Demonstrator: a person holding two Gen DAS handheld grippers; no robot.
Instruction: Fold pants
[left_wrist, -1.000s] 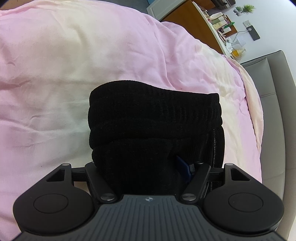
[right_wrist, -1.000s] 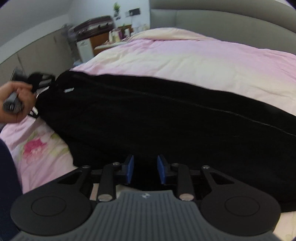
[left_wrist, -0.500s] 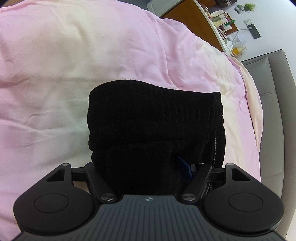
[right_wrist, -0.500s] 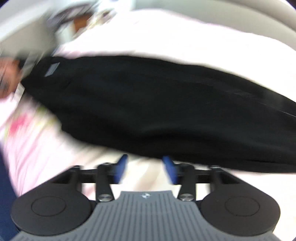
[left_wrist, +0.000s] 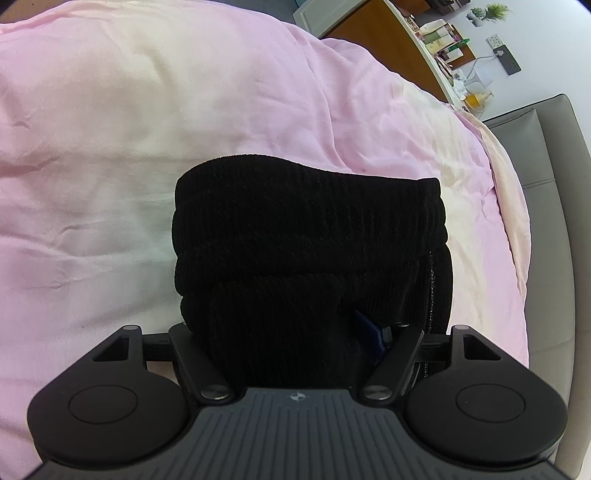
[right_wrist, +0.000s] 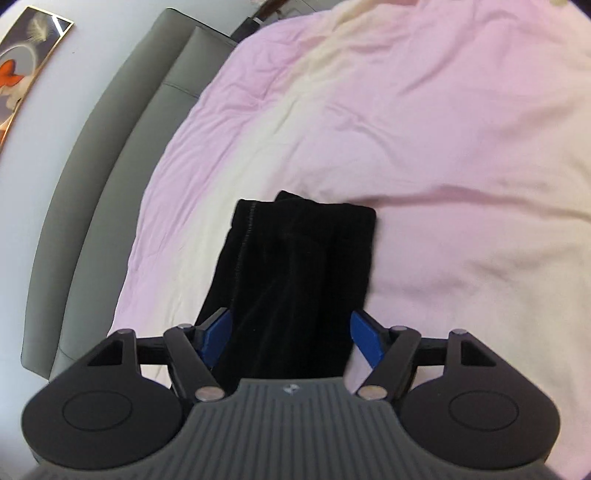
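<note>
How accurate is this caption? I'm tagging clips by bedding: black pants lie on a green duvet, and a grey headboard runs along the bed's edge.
One detail is wrong: the duvet is pink and cream, not green, as the right wrist view shows. The black pants do lie on it, and the grey headboard does run along the bed's edge.
</note>
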